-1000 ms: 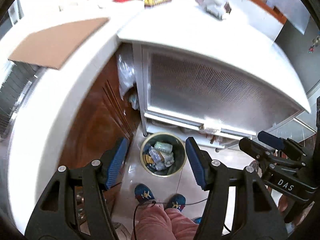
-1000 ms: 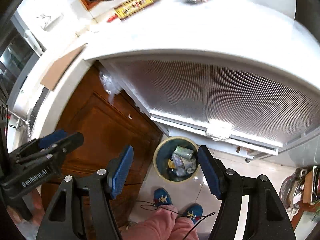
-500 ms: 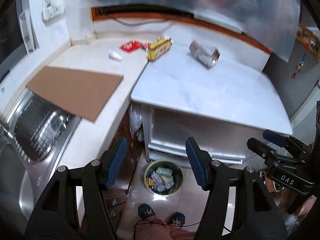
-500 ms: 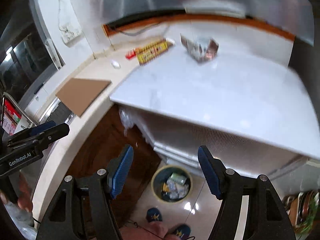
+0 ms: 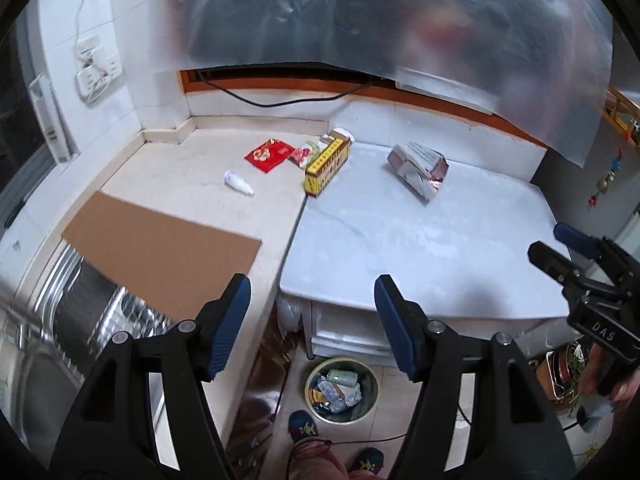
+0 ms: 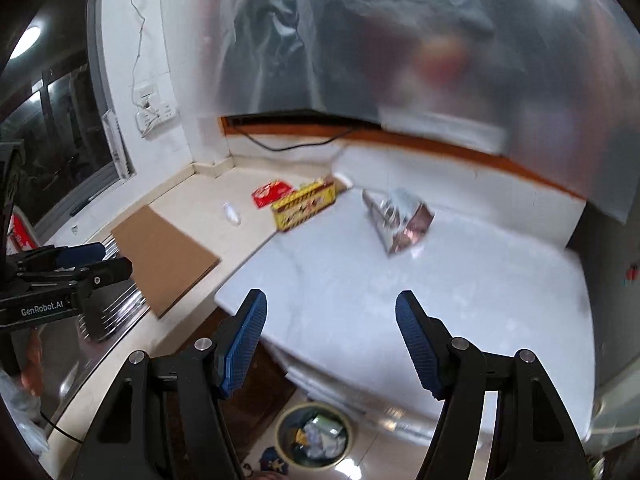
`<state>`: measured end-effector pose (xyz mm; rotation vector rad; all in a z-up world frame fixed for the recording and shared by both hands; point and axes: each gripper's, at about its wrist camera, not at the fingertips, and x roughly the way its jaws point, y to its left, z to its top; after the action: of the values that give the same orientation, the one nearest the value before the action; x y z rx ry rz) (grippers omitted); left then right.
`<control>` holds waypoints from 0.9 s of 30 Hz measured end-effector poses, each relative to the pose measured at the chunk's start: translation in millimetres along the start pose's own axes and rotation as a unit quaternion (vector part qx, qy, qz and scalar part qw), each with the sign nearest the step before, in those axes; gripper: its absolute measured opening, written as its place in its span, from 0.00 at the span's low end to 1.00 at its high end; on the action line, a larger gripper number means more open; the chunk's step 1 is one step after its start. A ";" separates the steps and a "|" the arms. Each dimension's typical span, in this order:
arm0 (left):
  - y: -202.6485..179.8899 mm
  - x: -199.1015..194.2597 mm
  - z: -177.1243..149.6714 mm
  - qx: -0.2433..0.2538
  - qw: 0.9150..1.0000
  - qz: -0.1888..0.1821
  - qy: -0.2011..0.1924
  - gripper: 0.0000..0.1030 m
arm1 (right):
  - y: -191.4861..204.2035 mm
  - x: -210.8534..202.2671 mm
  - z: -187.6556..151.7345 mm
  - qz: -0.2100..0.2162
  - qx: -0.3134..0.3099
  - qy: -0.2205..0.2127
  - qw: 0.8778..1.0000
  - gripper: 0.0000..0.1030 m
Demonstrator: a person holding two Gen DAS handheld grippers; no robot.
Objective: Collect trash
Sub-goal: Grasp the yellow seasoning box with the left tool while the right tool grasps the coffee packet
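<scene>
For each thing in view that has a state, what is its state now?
left gripper: open, empty
right gripper: open, empty
trash bin: on the floor, holds trash
yellow box: lying on the counter
silver wrapper: crumpled, on the white top
cardboard sheet: flat, overhanging the sink

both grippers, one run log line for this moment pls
left gripper: open, empty | right gripper: open, empty | foil bag, yellow box on counter | bin: holds trash

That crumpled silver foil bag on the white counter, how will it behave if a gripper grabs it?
The silver foil bag looks creased and part collapsed, so it probably crushes rather than holds shape. It seems empty, likely very light. Its shiny film may slip between the pads, so a pinch on a fold seems safest.
</scene>
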<state>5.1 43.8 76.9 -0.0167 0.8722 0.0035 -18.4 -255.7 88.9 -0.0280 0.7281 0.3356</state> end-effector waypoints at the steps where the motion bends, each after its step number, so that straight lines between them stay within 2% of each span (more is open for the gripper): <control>1: 2.1 8.4 8.5 0.002 1.000 -0.003 0.001 0.59 | -2.3 5.9 9.9 -0.006 0.000 -0.002 1.000 0.66; 6: 16.0 70.4 63.0 0.010 0.999 -0.031 0.028 0.59 | -15.8 59.5 51.2 -0.032 0.017 0.013 0.999 0.66; 10: 18.8 126.8 96.6 0.029 0.998 -0.045 0.044 0.59 | -30.8 125.1 78.8 -0.058 0.028 0.036 0.997 0.66; 14: 21.8 193.9 124.0 0.051 0.995 -0.049 0.068 0.59 | -42.1 189.1 92.6 -0.076 0.029 0.056 0.995 0.66; 21: 17.6 293.5 143.1 0.070 0.990 -0.049 0.108 0.59 | -49.3 290.1 98.1 -0.101 0.010 0.095 0.990 0.66; 26: 6.0 342.6 149.0 0.079 0.988 -0.044 0.125 0.59 | -51.8 336.9 98.1 -0.124 -0.015 0.114 0.986 0.63; 27: 4.8 347.5 148.9 0.078 0.987 -0.047 0.129 0.59 | -52.9 347.0 98.3 -0.128 -0.018 0.121 0.984 0.59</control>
<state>342.5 49.6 -93.5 0.0906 1.1276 -0.1580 303.0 -190.9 -70.3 -0.1991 0.9482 0.0985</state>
